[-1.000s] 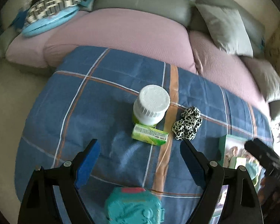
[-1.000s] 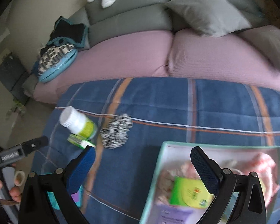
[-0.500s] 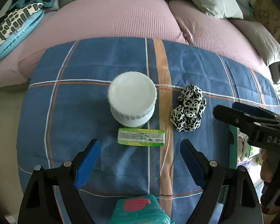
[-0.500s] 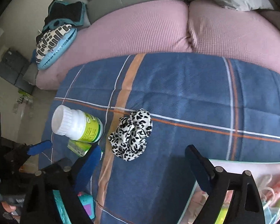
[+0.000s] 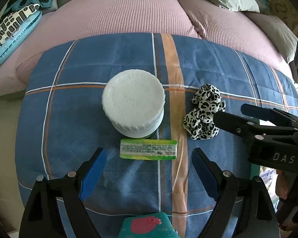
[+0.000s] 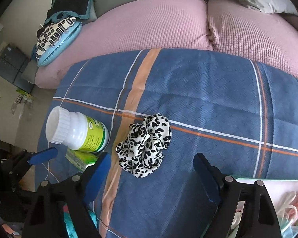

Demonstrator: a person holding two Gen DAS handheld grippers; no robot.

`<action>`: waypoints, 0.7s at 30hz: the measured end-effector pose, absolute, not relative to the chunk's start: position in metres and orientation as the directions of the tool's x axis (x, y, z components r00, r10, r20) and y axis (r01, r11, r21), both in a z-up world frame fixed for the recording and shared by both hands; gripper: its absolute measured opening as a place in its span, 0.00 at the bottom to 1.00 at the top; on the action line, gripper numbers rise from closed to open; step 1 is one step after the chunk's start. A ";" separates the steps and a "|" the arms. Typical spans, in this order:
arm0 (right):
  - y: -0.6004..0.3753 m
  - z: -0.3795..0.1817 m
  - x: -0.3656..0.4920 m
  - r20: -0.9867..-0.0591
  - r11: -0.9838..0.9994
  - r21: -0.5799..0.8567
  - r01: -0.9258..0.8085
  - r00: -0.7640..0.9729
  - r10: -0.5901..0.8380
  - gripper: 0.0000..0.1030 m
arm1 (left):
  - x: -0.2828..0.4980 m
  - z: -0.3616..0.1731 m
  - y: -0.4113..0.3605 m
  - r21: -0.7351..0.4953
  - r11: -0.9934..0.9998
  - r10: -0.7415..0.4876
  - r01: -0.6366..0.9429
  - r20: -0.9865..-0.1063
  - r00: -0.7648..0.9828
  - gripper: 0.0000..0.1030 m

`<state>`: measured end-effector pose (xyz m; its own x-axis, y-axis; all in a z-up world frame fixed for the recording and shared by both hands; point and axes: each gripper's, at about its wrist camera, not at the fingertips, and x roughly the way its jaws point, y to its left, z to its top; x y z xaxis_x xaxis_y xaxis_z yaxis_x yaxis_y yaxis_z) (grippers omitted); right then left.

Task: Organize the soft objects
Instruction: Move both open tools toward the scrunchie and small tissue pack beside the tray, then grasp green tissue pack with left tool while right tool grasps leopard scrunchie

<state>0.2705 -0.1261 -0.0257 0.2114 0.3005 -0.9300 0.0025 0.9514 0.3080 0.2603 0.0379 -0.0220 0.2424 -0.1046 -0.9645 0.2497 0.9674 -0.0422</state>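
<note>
A leopard-print scrunchie (image 6: pixel 145 144) lies on the blue plaid blanket (image 6: pixel 208 99). It sits just ahead of my right gripper (image 6: pixel 151 164), in line with the gap between the blue pads. The right jaws are closing but wide apart, and no pad touches the scrunchie. From the left wrist, the scrunchie (image 5: pixel 204 113) shows right of centre with the right gripper (image 5: pixel 230 112) reaching over it from the right. My left gripper (image 5: pixel 148 158) is open and points down at a green packet (image 5: pixel 148 152), which lies level with its fingertips, untouched.
A white bottle (image 5: pixel 133 107) with a green label stands behind the packet. A teal toy (image 5: pixel 147 226) lies at the near edge. A green-rimmed tray (image 6: pixel 268 178) of soft items is at lower right. Pink sofa cushions (image 6: pixel 159 25) lie beyond the blanket.
Both grippers have sunk toward the blanket. The right view swung from the tray to the scrunchie, and its jaws narrowed a little. The left gripper now looks straight down on the bottle and packet.
</note>
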 end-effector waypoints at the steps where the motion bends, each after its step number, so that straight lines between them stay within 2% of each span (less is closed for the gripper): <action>1: -0.125 -0.027 0.271 -0.931 0.952 0.306 0.005 0.209 0.299 0.84 | 0.260 -0.022 0.038 -0.041 0.967 -0.104 0.251 -0.965 0.242 0.85; 21: -0.116 -0.055 0.285 -0.928 0.938 0.345 0.040 0.161 0.335 0.75 | 0.270 -0.041 0.031 -0.018 0.961 -0.080 0.277 -0.974 0.213 0.85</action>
